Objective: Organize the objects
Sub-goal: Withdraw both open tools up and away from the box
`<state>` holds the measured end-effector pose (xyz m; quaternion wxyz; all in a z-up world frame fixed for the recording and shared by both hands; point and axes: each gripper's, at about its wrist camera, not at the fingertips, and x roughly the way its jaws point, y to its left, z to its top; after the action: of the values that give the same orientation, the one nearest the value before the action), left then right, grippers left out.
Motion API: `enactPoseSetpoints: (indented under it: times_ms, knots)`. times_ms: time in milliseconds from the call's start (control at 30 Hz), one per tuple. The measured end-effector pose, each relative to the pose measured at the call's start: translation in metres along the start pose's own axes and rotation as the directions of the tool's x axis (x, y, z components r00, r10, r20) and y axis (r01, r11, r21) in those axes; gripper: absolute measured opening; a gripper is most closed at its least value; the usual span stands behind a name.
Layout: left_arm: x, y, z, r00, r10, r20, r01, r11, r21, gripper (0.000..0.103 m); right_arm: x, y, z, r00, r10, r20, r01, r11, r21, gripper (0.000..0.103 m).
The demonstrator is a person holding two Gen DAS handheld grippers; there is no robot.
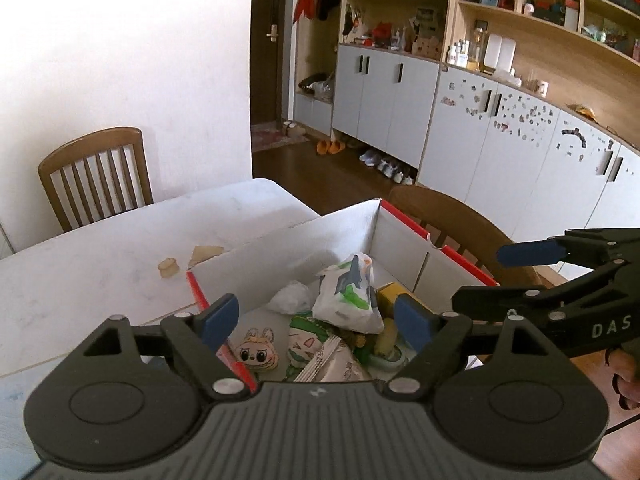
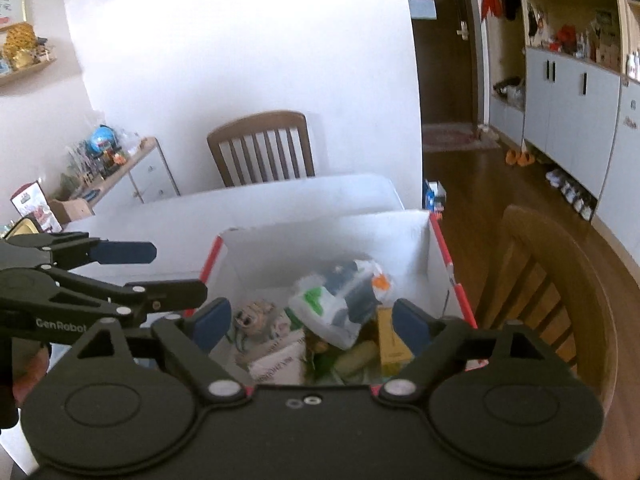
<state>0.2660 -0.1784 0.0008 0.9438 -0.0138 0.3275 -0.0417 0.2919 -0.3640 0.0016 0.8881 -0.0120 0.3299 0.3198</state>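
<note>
A white cardboard box with red edges [image 1: 344, 224] [image 2: 320, 232] stands on the white table [image 1: 100, 272]. It holds a white plastic bag with green print [image 1: 348, 300] [image 2: 336, 304], a plush face toy [image 1: 258, 354] [image 2: 250, 318], snack packets [image 1: 340, 364] [image 2: 276, 364], a yellow box [image 2: 390, 340] and crumpled white paper [image 1: 290, 298]. My left gripper [image 1: 318, 318] is open and empty above the box's near side. My right gripper [image 2: 312, 322] is open and empty above the box too. Each shows in the other's view, the right one [image 1: 520, 276] and the left one [image 2: 160, 268].
Two small beige scraps [image 1: 168, 268] [image 1: 206, 254] lie on the table left of the box. Wooden chairs stand at the far side [image 1: 96, 176] [image 2: 262, 148] and right of the box [image 1: 460, 224] [image 2: 552, 280]. Grey cabinets [image 1: 500, 148] line the right wall.
</note>
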Motion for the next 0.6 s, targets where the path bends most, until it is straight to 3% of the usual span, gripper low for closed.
enactPoseSetpoints:
  times_ms: [133,600]
  knots:
    - [-0.013,0.010,-0.003,1.000,-0.001,0.030,0.002,1.000,-0.015,0.103,-0.010,0.013,-0.003,0.999,-0.017,0.051,0.018,1.000,-0.026,0.094]
    - [-0.046,0.022,-0.018,0.996,-0.007,0.085,0.006,1.000,0.010,0.103,-0.036,0.047,-0.022,0.986,-0.056,0.157,0.053,0.998,0.021,0.102]
